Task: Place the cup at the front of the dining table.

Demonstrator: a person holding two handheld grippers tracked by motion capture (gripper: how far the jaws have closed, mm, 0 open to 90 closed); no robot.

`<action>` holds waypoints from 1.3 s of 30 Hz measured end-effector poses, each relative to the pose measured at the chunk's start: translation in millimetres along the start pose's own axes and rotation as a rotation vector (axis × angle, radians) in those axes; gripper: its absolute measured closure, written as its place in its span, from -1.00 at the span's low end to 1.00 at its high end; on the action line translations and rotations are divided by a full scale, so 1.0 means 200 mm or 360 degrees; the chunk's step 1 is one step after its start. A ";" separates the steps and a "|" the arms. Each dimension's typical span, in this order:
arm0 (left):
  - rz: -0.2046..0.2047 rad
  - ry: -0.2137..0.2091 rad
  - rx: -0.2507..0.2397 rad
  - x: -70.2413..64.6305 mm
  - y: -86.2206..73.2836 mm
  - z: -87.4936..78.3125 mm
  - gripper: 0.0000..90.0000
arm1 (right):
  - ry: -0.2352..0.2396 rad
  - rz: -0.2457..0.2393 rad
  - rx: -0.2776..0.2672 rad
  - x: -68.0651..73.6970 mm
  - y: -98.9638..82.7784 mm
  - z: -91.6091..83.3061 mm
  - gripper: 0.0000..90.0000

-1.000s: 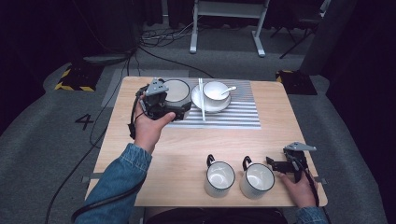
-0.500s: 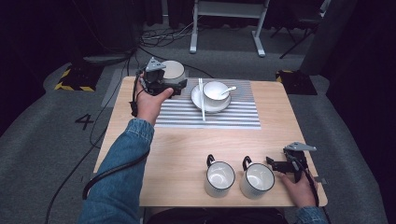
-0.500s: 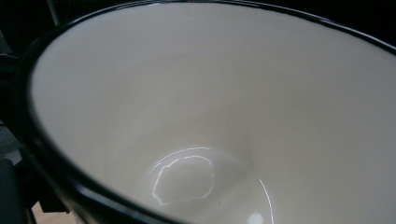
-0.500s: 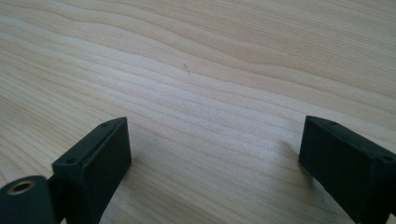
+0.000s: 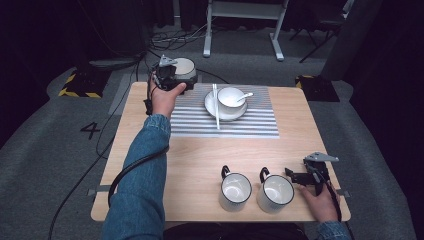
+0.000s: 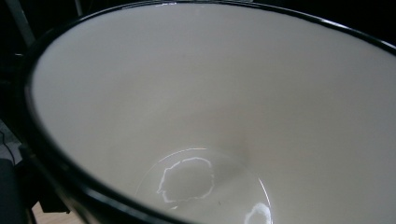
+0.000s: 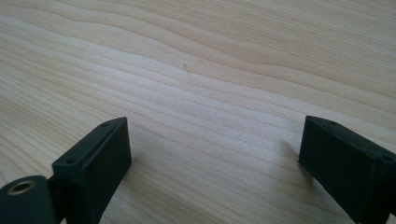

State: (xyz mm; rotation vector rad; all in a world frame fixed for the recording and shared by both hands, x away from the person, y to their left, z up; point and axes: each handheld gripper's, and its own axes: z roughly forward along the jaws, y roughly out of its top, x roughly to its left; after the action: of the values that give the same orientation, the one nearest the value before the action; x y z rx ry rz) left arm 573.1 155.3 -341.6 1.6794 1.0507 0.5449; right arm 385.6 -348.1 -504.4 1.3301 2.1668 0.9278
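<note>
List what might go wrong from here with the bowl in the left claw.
1. The left claw carries the white bowl past the table's far left corner, over the floor; a slip would likely drop it there.
2. Swinging back, the bowl may knock the chopsticks lying across the plate or the spoon in the small bowl.

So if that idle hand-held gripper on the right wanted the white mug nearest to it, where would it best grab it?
Probably by the black handle. The white enamel mug with the black rim stands upright, its handle at the far-left side, away from the right hand-held gripper, whose jaws stand open beside it. Its body looks wide for those jaws, so reaching around to the handle, or pinching the near rim from above, seems safer.
</note>
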 end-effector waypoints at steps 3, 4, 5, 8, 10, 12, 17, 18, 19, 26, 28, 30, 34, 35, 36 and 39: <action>-0.0023 0.0002 0.0003 0.02 -0.02 0.04 -0.95 | 0.0000 0.0000 0.0000 0.00 0.00 0.00 -0.79; -0.0030 0.0015 0.0021 0.03 -0.03 0.05 -0.95 | 0.0000 0.0000 0.0000 0.00 0.00 0.00 -0.79; -0.0033 0.0035 0.0040 0.03 -0.04 0.07 -0.95 | 0.0000 0.0000 0.0000 0.00 0.00 0.00 -0.79; -0.0042 0.0089 0.0092 0.04 -0.07 0.11 -0.95 | 0.0006 0.0004 -0.0004 0.00 0.00 0.00 -0.78; -0.0056 0.0105 0.0121 0.04 -0.10 0.13 -0.95 | 0.0007 0.0004 -0.0004 0.00 0.00 0.00 -0.78; -0.0087 0.0131 0.0117 0.04 -0.14 0.15 -0.95 | 0.0007 0.0002 -0.0005 0.00 0.00 0.00 -0.78; -0.0112 0.0129 0.0194 0.03 -0.26 0.22 -0.95 | 0.0013 -0.0014 -0.0013 0.00 0.00 0.00 -0.75; -0.0106 0.0127 0.0212 0.03 -0.27 0.23 -0.95 | 0.0007 -0.0022 -0.0011 0.00 0.00 0.00 -0.75; -0.0105 0.0121 0.0225 0.03 -0.28 0.24 -0.95 | 0.0016 -0.0016 -0.0014 0.00 0.00 0.00 -0.74; -0.0091 0.0121 0.0287 0.02 -0.36 0.31 -0.95 | 0.0014 -0.0012 -0.0011 0.00 0.00 0.00 -0.74; -0.0084 0.0115 0.0317 0.02 -0.39 0.32 -0.95 | 0.0014 -0.0012 -0.0011 0.00 0.00 0.00 -0.74; -0.0094 0.0122 0.0329 0.01 -0.41 0.34 -0.95 | 0.0014 -0.0013 -0.0011 0.00 0.00 0.00 -0.74; -0.0088 0.0108 0.0371 0.01 -0.45 0.36 -0.95 | 0.0016 -0.0015 -0.0009 0.00 0.00 0.00 -0.74; -0.0097 0.0098 0.0378 0.00 -0.46 0.36 -0.95 | 0.0014 -0.0015 -0.0008 0.00 0.00 0.00 -0.74; -0.0090 0.0080 0.0390 0.01 -0.47 0.37 -0.95 | 0.0014 -0.0015 -0.0009 0.00 0.00 0.00 -0.73; -0.0098 0.0066 0.0432 0.00 -0.48 0.38 -0.95 | 0.0013 -0.0011 -0.0012 0.00 0.00 0.00 -0.73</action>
State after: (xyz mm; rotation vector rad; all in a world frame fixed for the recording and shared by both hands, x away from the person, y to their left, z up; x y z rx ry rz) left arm 595.9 123.9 -458.8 1.8704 1.2465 0.4123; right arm 384.3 -347.7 -504.1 1.3167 2.1709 0.9396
